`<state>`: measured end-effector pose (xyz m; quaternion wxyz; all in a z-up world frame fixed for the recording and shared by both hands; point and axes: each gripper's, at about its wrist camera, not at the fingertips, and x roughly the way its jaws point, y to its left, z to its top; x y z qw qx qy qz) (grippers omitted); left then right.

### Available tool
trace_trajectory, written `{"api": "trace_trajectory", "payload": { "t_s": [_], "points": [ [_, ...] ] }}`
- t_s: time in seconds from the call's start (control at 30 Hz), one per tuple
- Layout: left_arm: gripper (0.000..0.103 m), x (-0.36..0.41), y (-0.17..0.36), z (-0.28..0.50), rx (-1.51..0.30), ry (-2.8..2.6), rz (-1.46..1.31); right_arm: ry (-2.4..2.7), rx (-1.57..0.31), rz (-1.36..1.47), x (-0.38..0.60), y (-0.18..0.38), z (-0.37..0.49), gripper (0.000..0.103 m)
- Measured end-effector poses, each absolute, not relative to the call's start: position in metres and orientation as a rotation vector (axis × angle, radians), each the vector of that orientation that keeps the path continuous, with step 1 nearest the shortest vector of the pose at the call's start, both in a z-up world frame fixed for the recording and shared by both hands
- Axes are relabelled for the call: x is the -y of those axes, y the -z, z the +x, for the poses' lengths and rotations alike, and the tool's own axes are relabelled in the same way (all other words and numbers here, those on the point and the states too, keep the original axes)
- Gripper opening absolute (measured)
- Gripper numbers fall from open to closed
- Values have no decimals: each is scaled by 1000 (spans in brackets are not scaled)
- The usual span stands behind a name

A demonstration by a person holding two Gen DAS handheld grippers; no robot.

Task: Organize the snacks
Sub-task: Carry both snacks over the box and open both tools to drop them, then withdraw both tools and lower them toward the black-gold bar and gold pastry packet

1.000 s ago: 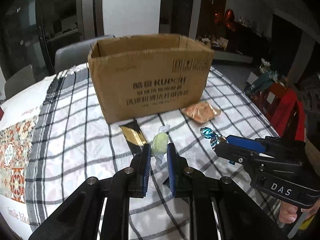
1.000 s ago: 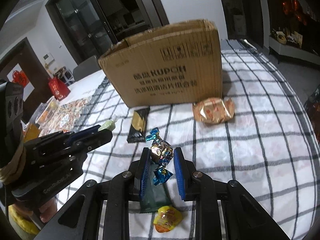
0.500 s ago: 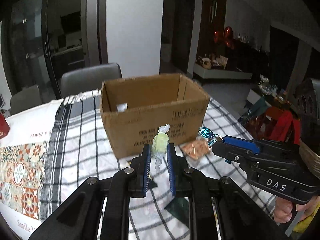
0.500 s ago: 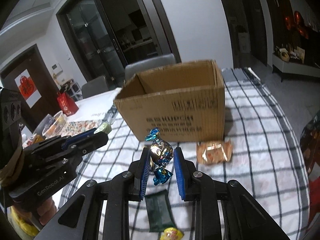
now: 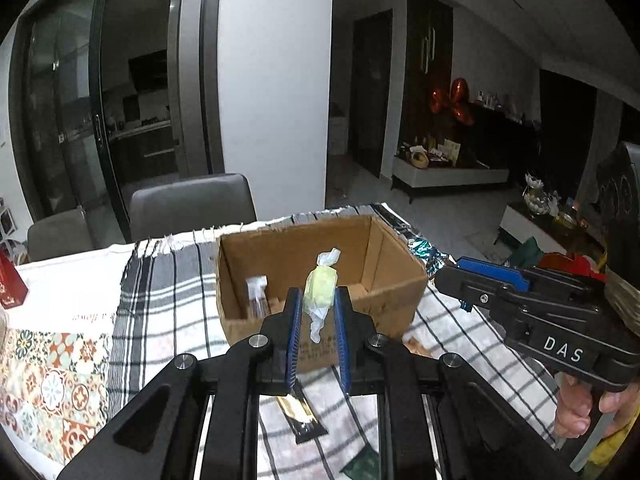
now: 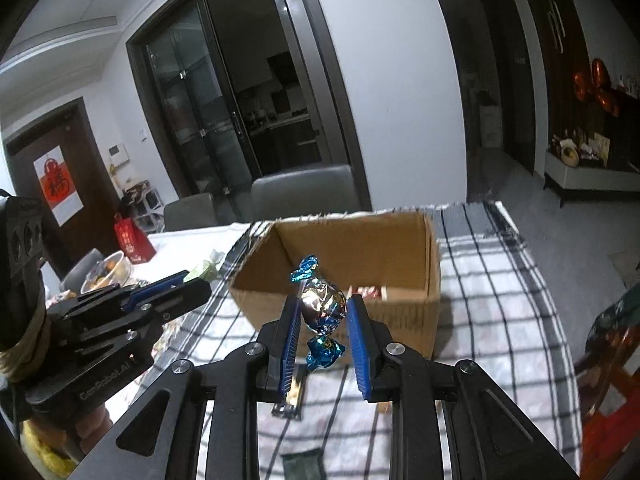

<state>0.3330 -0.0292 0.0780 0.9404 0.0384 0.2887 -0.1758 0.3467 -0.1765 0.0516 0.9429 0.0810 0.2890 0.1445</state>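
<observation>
L gripper (image 5: 316, 312) clamped on pale green candy (image 5: 319, 289), held raised in front of open cardboard box (image 5: 372, 300). R gripper (image 6: 323, 320) clamped on blue-foil candy (image 6: 322, 307), likewise raised before box. Gold-black packet (image 5: 301, 416) seen on checked cloth (image 5: 168, 320) below.

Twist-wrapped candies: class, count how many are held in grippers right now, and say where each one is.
2. A pale green candy is clamped in the left gripper; a blue foil candy is clamped in the right gripper. Others may lie hidden in the cardboard box.
</observation>
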Motion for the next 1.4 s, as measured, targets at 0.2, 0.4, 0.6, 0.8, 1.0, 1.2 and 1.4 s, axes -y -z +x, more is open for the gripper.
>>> {"api": "trace_trajectory", "payload": {
  "t_s": [0.2,0.4,0.6,0.8,1.0,1.2,1.4],
  "points": [
    [17,31,-82,356,-587,353,77,-291,-585,151,181,-57,372,25],
    [17,35,-76,385,-617,368,69,-296,-601,140,182,-55,397,25],
    [18,40,-70,409,-641,365,72,-289,-633,132,184,-47,421,25],
    [54,42,-68,410,-645,299,105,-261,-650,151,187,-43,427,45],
    [59,40,-71,393,-652,268,109,-256,-665,145,190,-40,411,52],
    [63,34,-69,369,-662,261,89,-221,-669,140,195,-37,392,56],
    [64,32,-62,353,-710,241,84,-182,-686,143,198,-33,379,64]
  ]
}}
